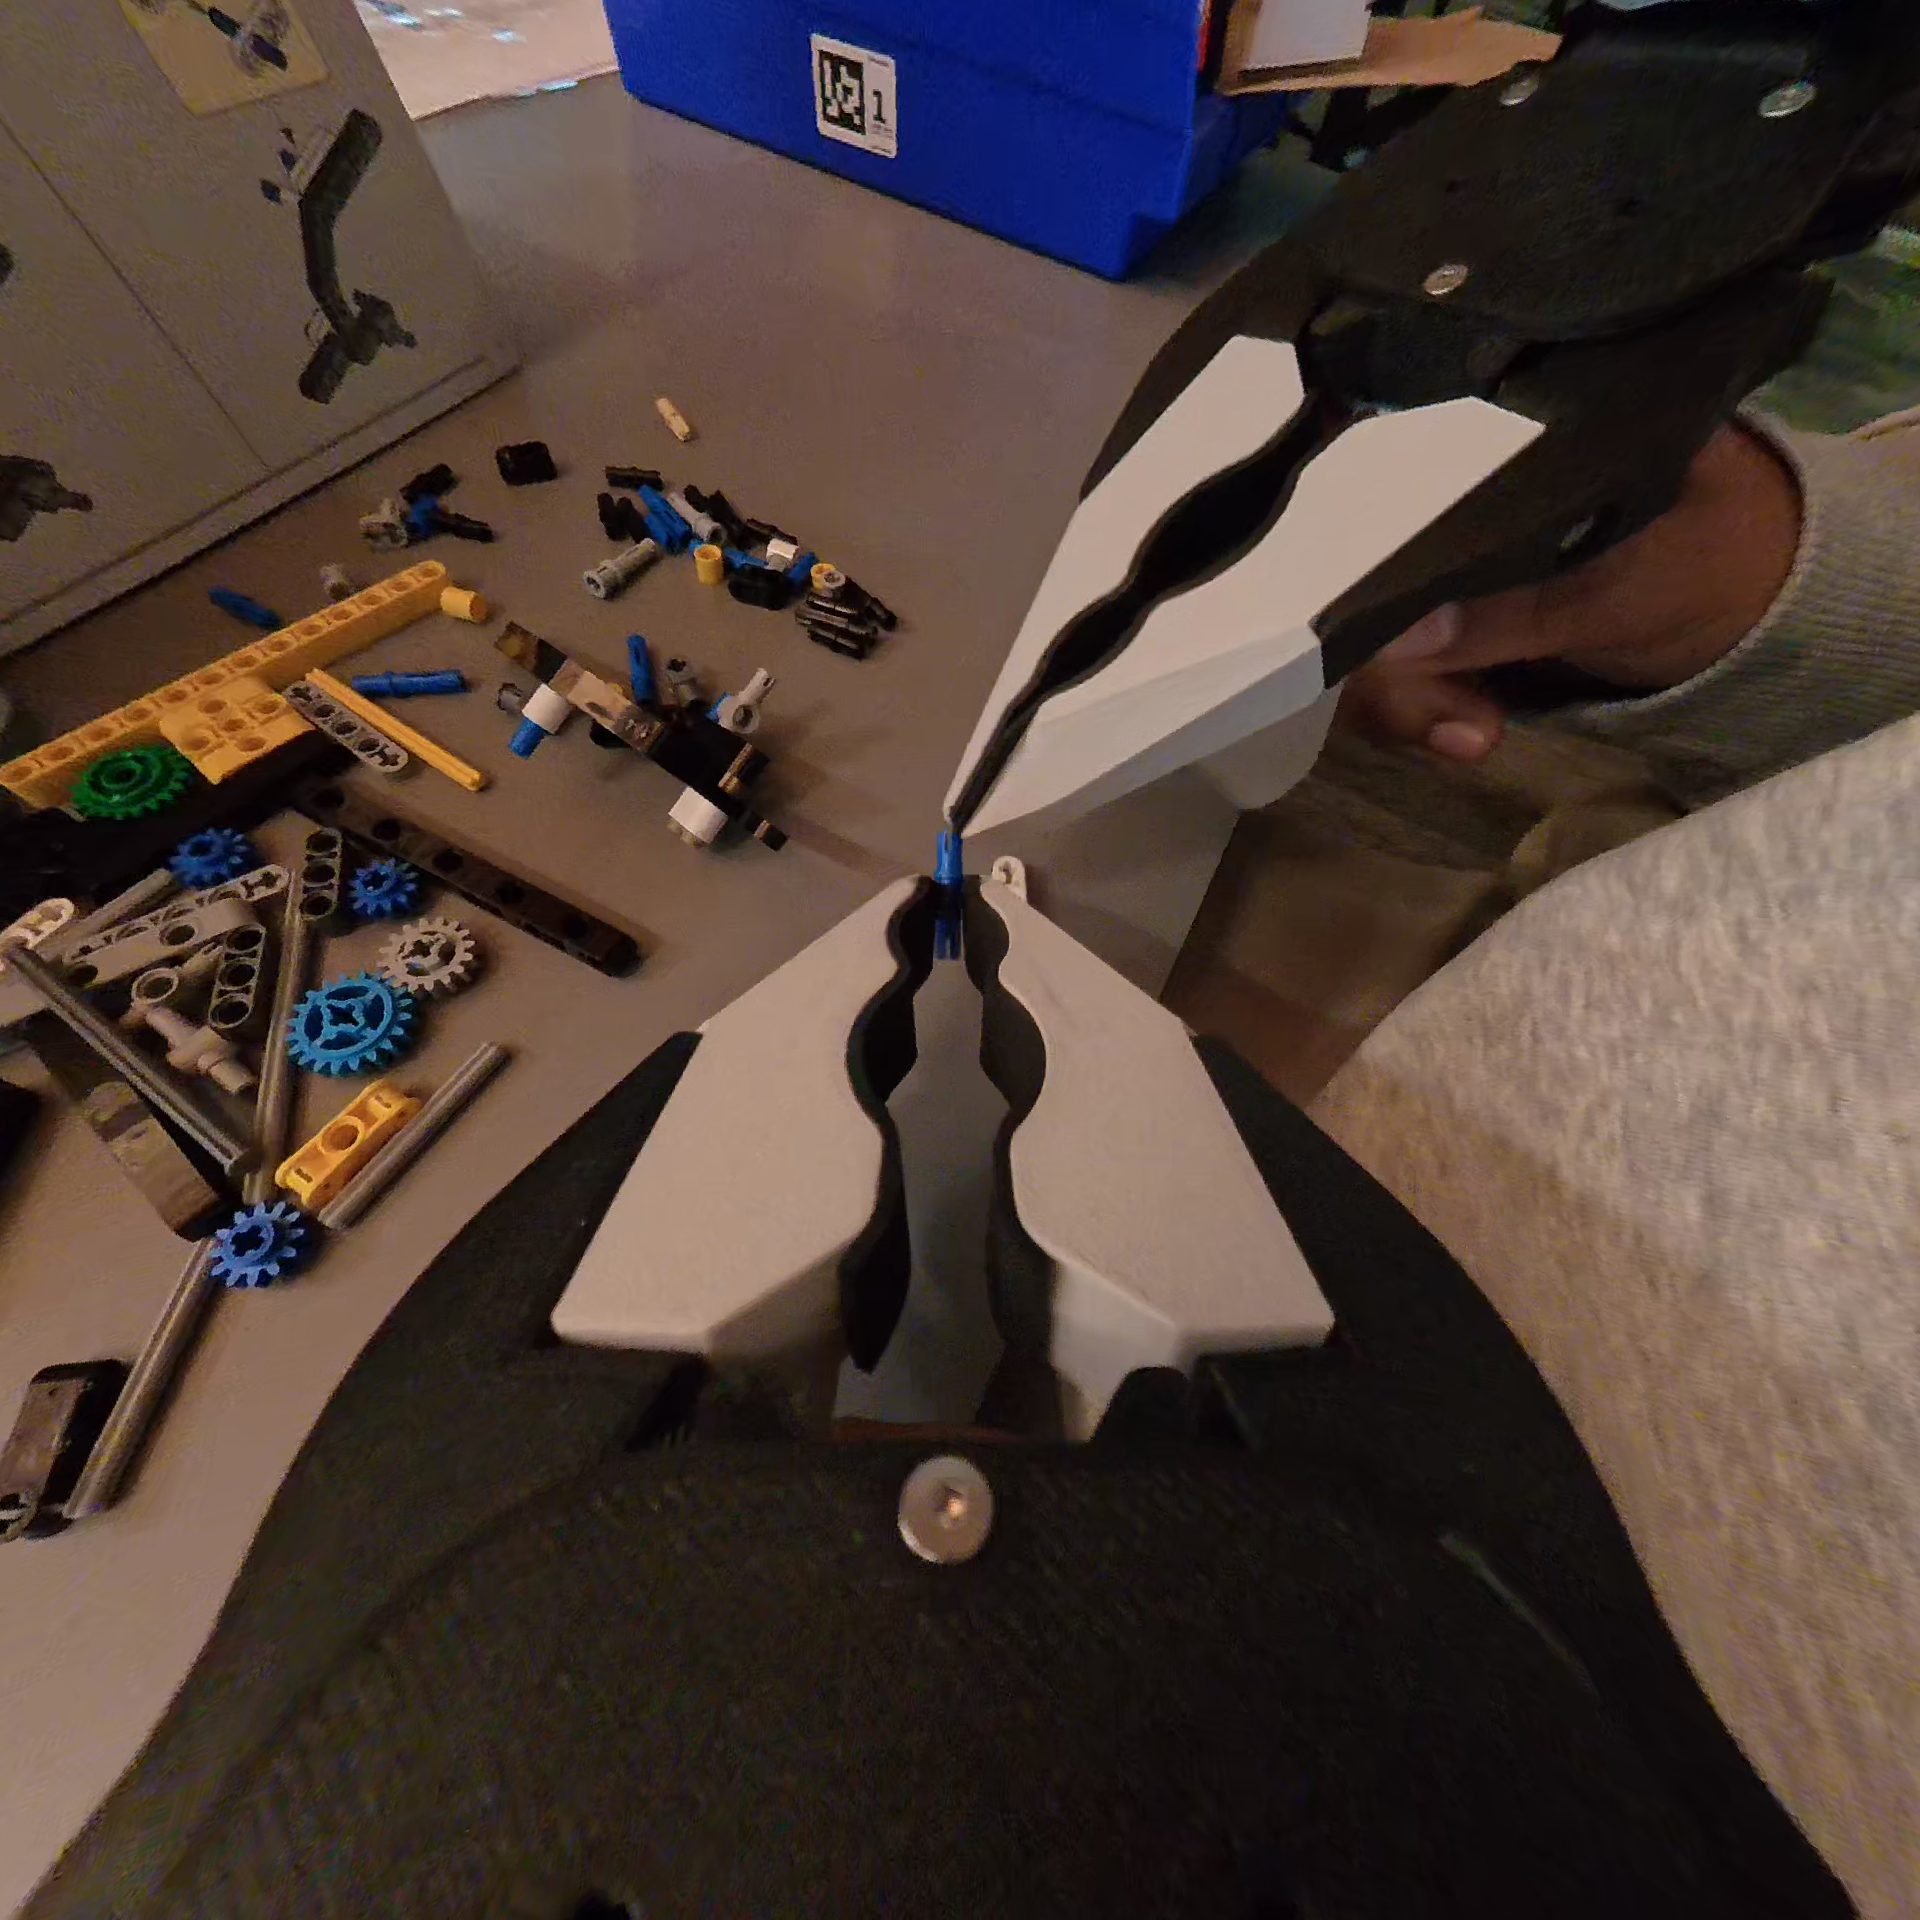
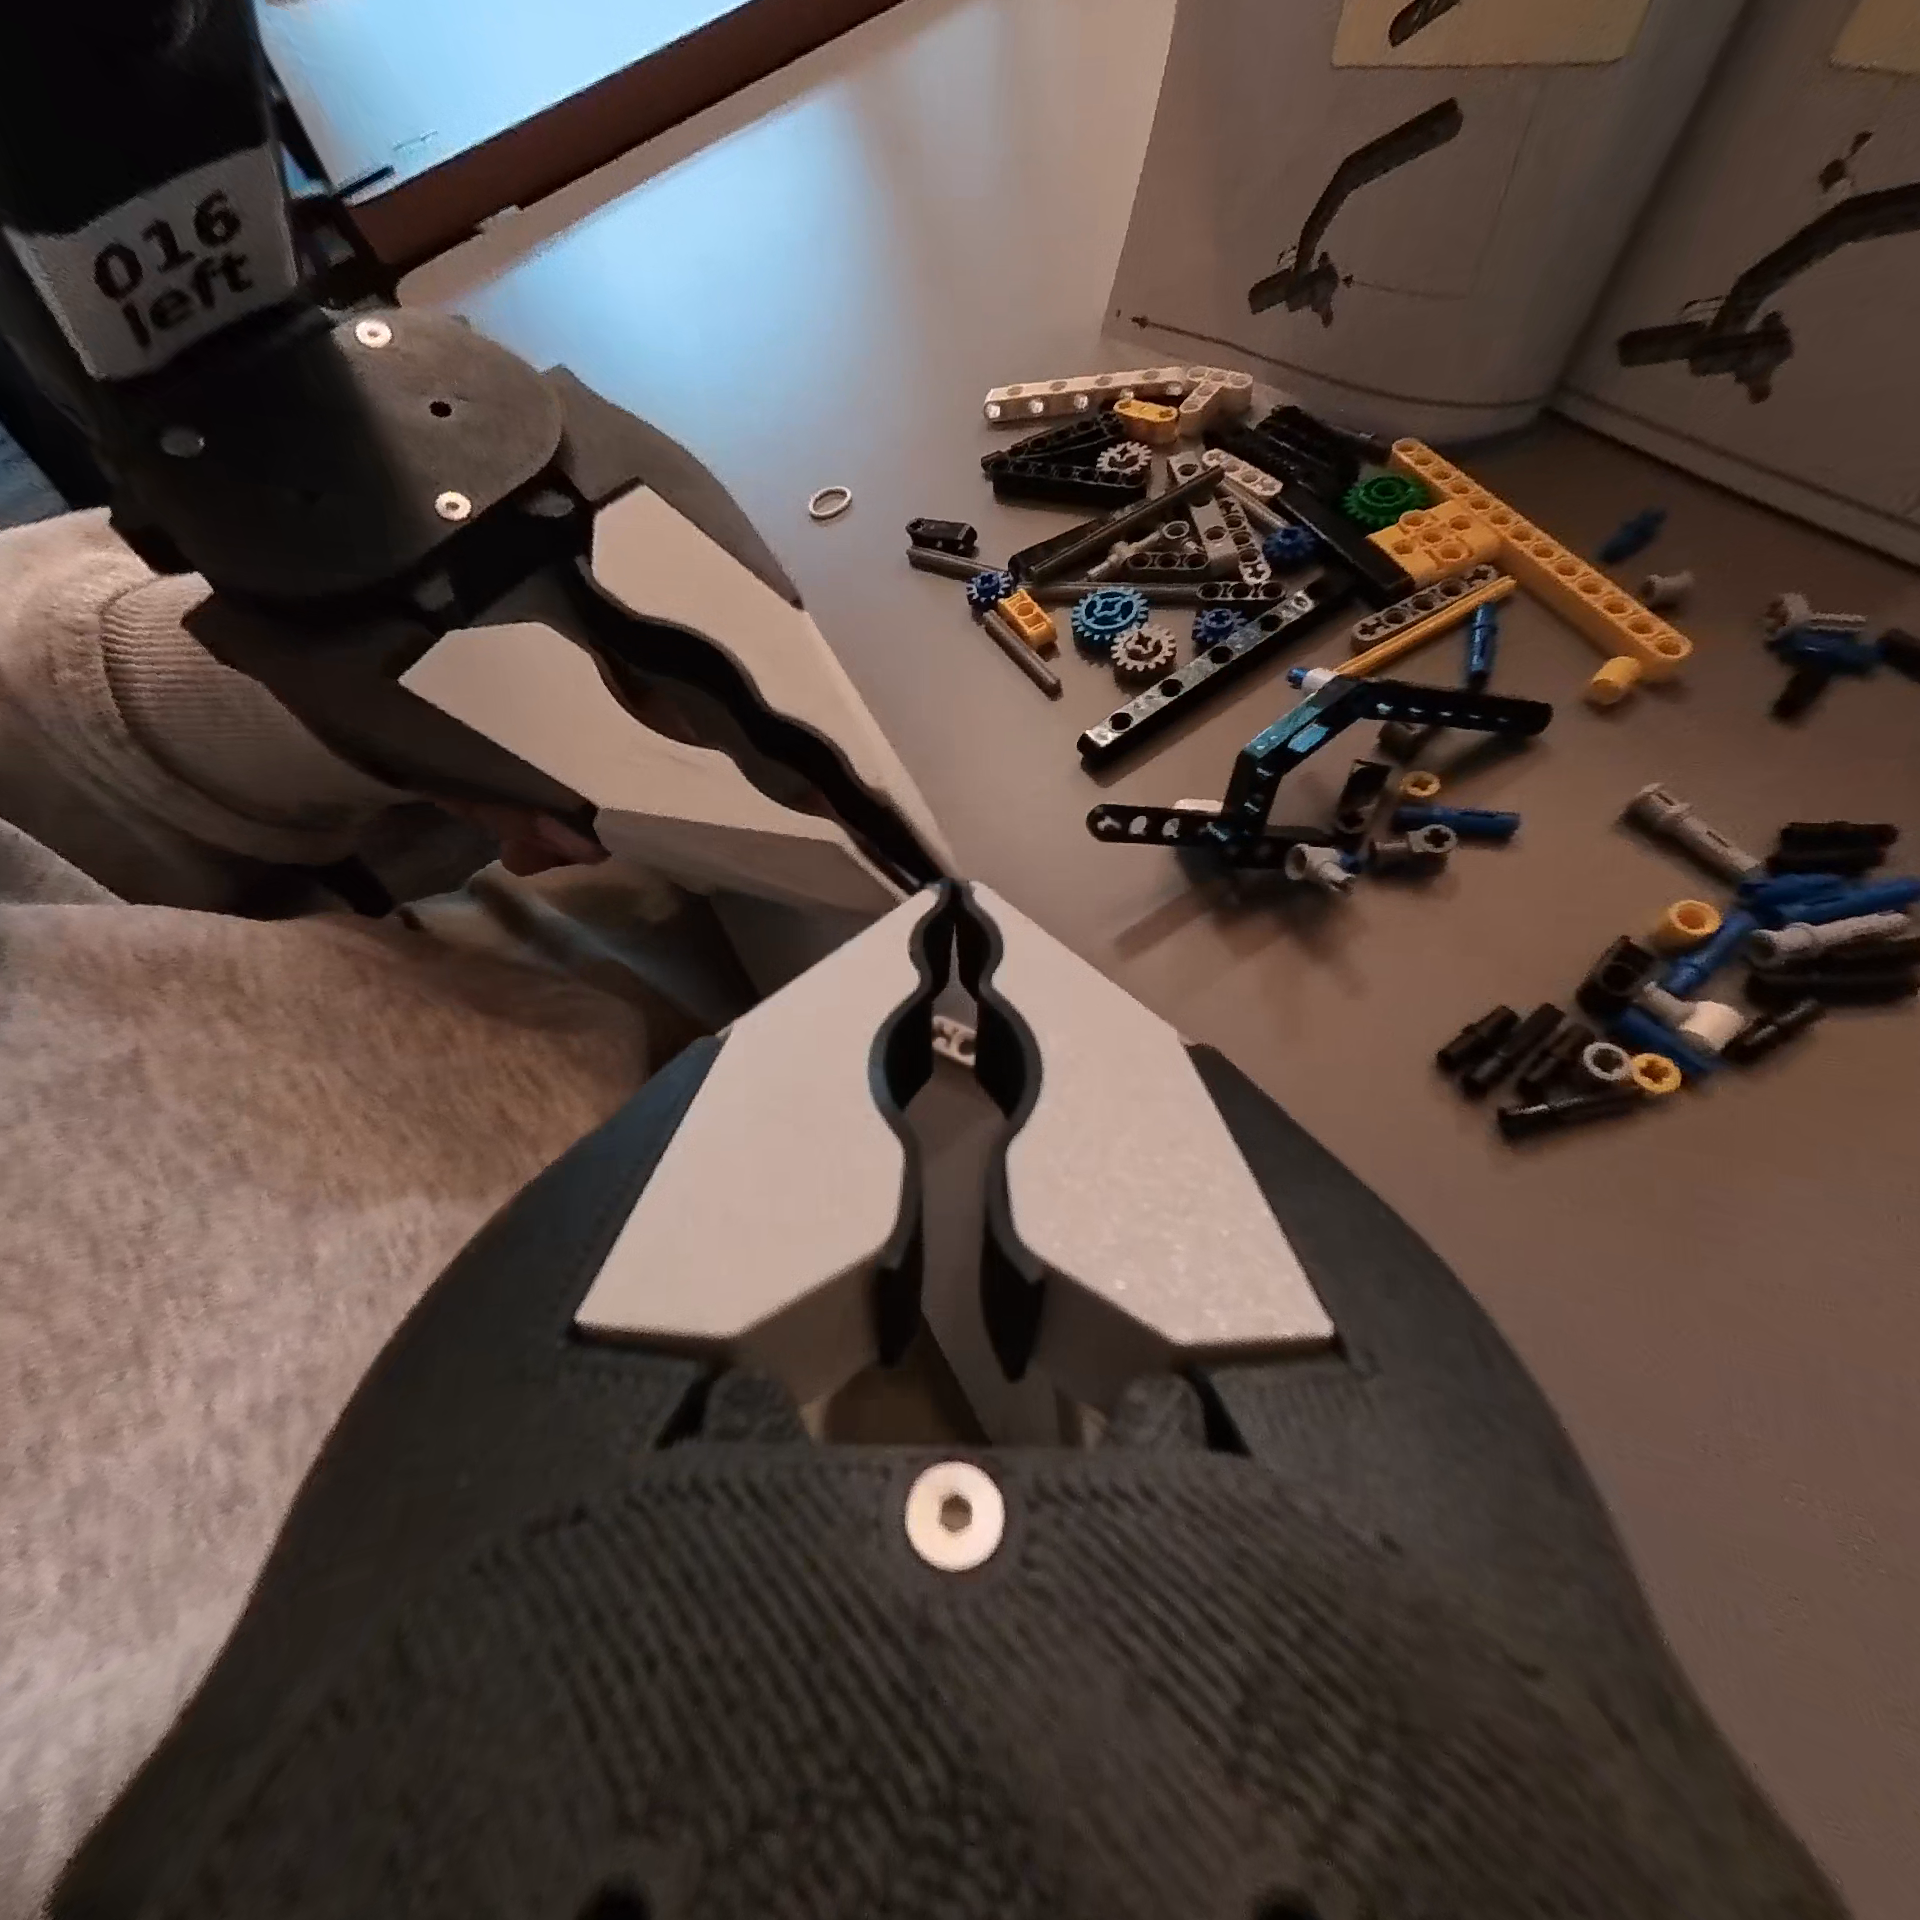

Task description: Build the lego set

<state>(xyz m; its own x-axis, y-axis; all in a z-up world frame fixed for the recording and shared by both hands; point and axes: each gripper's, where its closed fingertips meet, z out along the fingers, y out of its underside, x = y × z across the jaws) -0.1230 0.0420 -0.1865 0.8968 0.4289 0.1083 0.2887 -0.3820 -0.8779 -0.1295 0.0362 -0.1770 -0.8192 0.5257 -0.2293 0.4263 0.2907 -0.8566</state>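
Note:
My left gripper (image 1: pixel 948 891) is shut on a small blue pin (image 1: pixel 945 883), which stands upright between its fingertips. My right gripper (image 1: pixel 956 823) comes in from the upper right with its jaws together, and its tips pinch the pin's upper end. A small white piece (image 1: pixel 1006 869) peeks out just beside the pin. In the right wrist view the right gripper (image 2: pixel 951 896) meets the left gripper (image 2: pixel 923 871) tip to tip. The pin is hidden there, and a white piece (image 2: pixel 954 1039) shows through the gap between the fingers.
Loose parts lie on the grey table (image 1: pixel 831 343): a yellow beam (image 1: pixel 239 665), blue gears (image 1: pixel 348 1023), a black beam (image 1: pixel 488 883), a partly built black assembly (image 2: pixel 1340 748) and small pins (image 1: pixel 748 551). A blue box (image 1: pixel 935 114) and instruction sheets (image 1: pixel 208 260) stand behind. A person's grey sleeve (image 1: pixel 1662 1143) is at the right. The grippers are tip to tip, or close to it.

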